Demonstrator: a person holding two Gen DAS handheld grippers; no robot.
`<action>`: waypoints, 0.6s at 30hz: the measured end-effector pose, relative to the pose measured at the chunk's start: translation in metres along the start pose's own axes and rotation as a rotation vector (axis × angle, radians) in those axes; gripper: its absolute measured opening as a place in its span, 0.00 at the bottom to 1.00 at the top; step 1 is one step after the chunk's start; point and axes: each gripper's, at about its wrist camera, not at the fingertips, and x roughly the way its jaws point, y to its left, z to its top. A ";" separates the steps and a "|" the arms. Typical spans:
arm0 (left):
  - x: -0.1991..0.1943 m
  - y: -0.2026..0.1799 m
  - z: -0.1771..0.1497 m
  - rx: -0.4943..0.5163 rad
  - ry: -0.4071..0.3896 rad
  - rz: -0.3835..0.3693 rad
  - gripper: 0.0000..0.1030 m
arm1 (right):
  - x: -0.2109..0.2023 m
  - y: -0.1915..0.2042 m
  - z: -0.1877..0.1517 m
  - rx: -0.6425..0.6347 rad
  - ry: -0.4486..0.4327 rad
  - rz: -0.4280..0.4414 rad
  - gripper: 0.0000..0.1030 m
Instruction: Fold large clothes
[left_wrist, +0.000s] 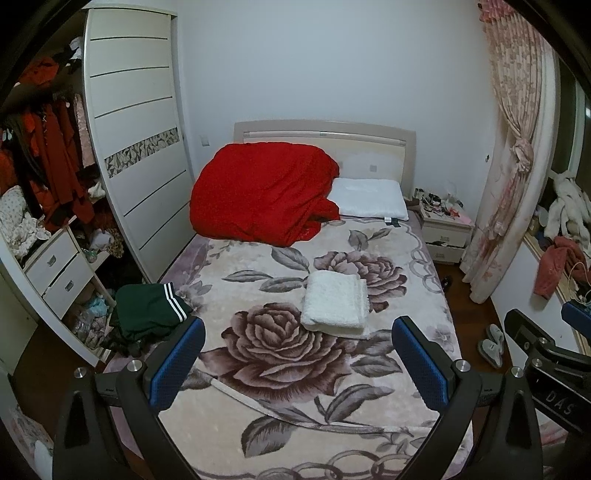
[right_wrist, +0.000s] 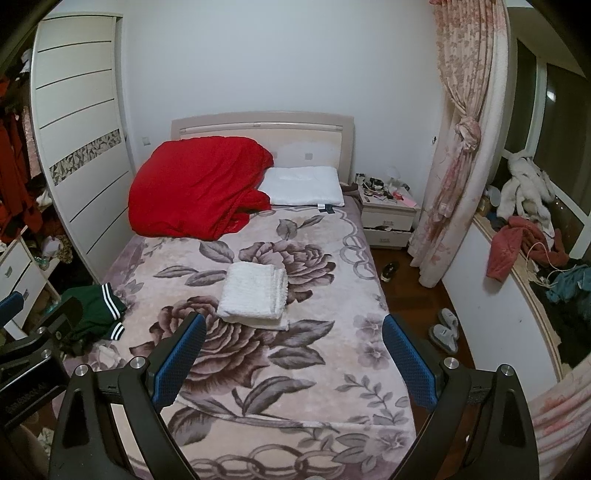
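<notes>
above the bed (left_wrist: 229, 435) i hold both claws, left (left_wrist: 297, 363) and right (right_wrist: 293, 360), wide apart and empty. green top (left_wrist: 147, 314), maybe shorts, hangs off the edge; a clumsy grab could drop it.

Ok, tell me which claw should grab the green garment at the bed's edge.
Left. The green garment lies at the bed's left edge, nearer the open left claw; the open right claw sits further right.

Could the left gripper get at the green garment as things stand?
Probably yes: the left gripper has its jaws open and empty, and the green garment lies uncovered at the bed's left edge, nothing between.
</notes>
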 end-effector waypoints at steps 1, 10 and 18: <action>0.000 0.000 0.000 -0.001 -0.001 0.000 1.00 | 0.001 0.000 0.001 0.000 -0.001 -0.001 0.95; -0.002 0.002 0.001 -0.008 -0.006 0.001 1.00 | 0.004 0.001 0.002 -0.003 -0.004 0.000 0.95; -0.003 0.005 0.001 -0.009 -0.009 0.004 1.00 | 0.003 0.003 0.001 -0.006 -0.011 -0.006 0.95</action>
